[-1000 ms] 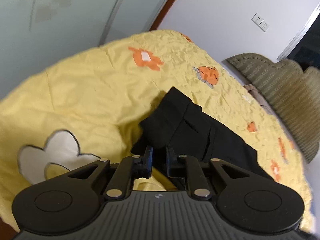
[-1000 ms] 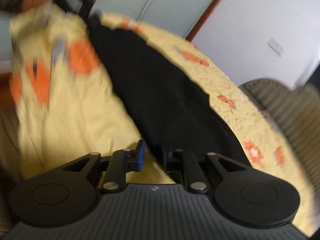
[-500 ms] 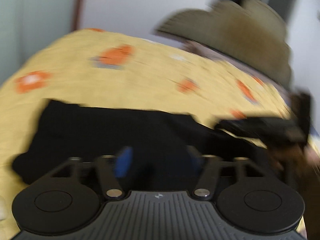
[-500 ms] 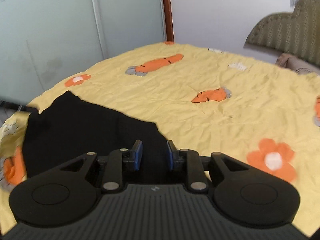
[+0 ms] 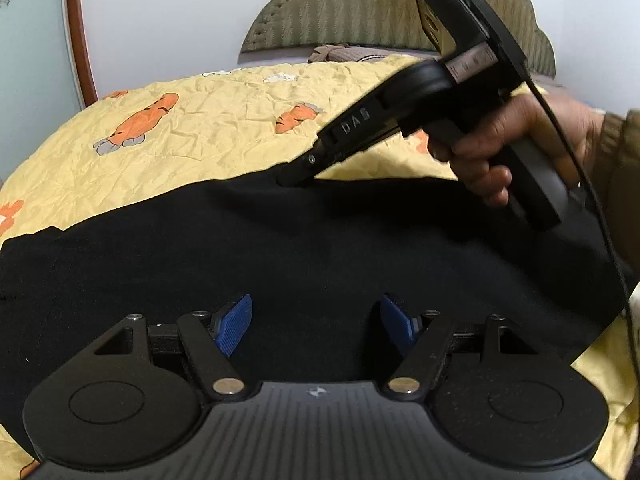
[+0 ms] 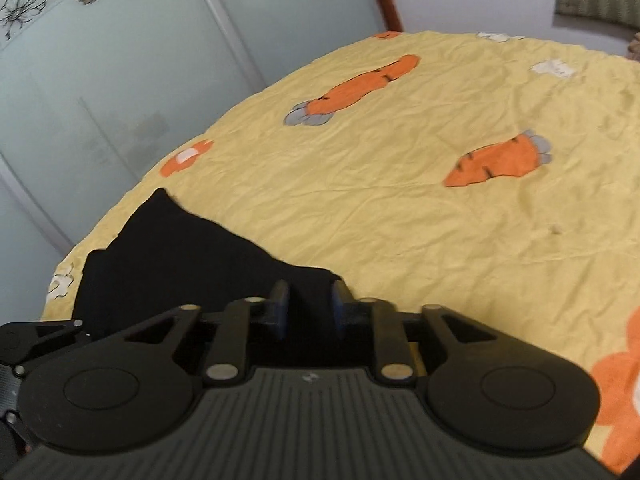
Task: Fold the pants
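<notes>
Mainly, the risk is a slipped pinch: the right gripper (image 6: 306,308) has its jaws clenched on the far edge of the black soft-fabric pants (image 5: 280,248), seemingly on only a thin bite, though the dark cloth hides how deep. Any pull could drop the edge and skew the fold. The left gripper (image 5: 316,320) hovers over the middle of the pants, jaws released, grasping nothing, so nothing pins the cloth against dragging. The pants lie flat across the near side of the yellow carrot-print bedspread (image 6: 400,184), one long dark band, lightly rumpled at the left end, matte, no visible seams.
</notes>
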